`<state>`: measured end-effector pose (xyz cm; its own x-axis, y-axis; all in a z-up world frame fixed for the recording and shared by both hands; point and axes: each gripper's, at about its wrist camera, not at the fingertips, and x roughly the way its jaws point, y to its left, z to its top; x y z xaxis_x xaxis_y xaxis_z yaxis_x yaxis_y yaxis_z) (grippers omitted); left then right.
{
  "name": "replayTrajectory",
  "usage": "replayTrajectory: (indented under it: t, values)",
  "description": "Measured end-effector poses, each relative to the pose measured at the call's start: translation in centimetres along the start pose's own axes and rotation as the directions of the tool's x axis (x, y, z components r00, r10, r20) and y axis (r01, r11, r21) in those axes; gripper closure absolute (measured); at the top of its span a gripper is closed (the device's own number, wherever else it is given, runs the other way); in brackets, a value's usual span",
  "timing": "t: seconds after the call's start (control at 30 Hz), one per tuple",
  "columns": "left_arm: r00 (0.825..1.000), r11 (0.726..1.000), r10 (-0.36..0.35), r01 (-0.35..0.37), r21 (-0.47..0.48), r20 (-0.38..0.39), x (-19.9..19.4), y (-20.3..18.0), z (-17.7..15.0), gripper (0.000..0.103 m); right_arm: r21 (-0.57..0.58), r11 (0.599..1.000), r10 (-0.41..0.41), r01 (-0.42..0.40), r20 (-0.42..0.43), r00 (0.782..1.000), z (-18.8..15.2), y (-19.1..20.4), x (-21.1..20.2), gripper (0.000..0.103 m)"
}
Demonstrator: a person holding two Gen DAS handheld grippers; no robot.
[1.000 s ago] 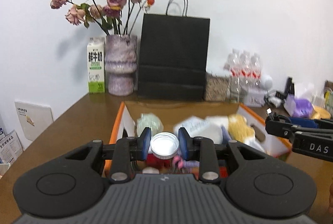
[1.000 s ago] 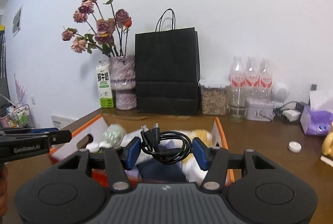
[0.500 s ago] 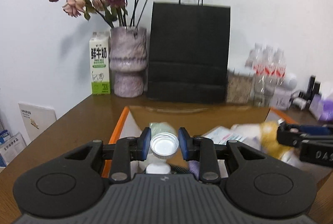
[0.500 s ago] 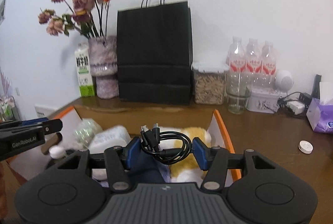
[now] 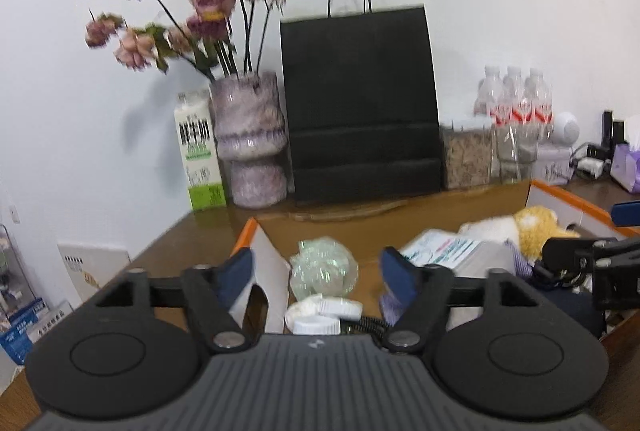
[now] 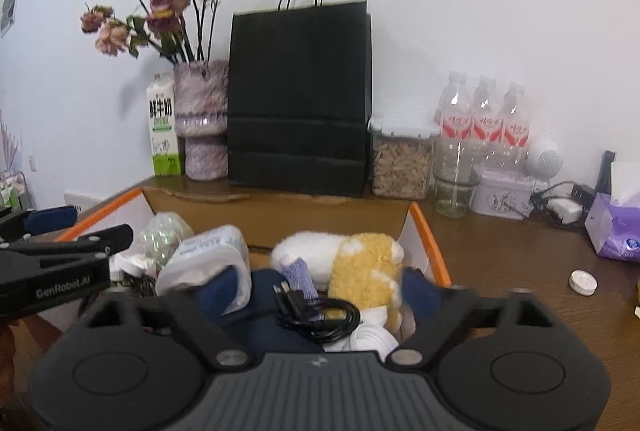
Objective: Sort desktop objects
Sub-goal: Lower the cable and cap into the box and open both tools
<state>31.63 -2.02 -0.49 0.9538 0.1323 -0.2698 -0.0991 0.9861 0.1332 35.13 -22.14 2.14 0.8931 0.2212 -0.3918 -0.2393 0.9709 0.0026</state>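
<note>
Both grippers hang over an orange-rimmed cardboard box (image 5: 245, 234) (image 6: 426, 227) full of objects. My left gripper (image 5: 316, 273) is opening, its blue pads wide apart and touching nothing. Below it a white ridged lid (image 5: 325, 307) lies free in the box, beside an iridescent ball (image 5: 324, 266). My right gripper (image 6: 322, 287) is opening too, with nothing pressed between its pads. A coiled black cable (image 6: 320, 315) rests loose on dark blue cloth under it, next to a yellow and white plush toy (image 6: 362, 267). Each gripper shows in the other's view, the left gripper (image 6: 64, 251) and the right gripper (image 5: 580, 259).
Behind the box stand a black paper bag (image 6: 298, 99), a vase of dried roses (image 6: 202, 119), a milk carton (image 6: 162, 127), a grain jar (image 6: 400, 161) and water bottles (image 6: 484, 119). A purple tissue box (image 6: 616, 231) and a small white cap (image 6: 583, 282) sit on the brown table at right.
Both grippers have opened. The white-lidded item left the left pads and the black cable left the right pads; both now lie in the box. Both hands came lower over the box.
</note>
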Motion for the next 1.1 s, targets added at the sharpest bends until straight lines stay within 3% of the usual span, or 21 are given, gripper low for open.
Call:
replayTrajectory:
  t: [0.07,0.27,1.1]
  values:
    - [0.999,1.000,0.003,-0.002,-0.007,0.035,-0.6,-0.1,0.1,0.000,-0.004,1.000,-0.001,0.001,0.018,1.000,0.1,0.1,-0.5,0.003]
    - [0.995,0.999,0.006,-0.003,-0.038,0.097,-1.8,-0.1,0.3,0.000,-0.013,1.000,0.004,-0.003,0.044,0.999,0.3,0.6,-1.5,0.000]
    - [0.993,0.994,0.041,-0.030,-0.102,0.108,-3.2,0.8,-0.6,0.000,-0.036,0.999,-0.019,0.021,0.074,0.997,-0.3,1.3,-3.7,0.000]
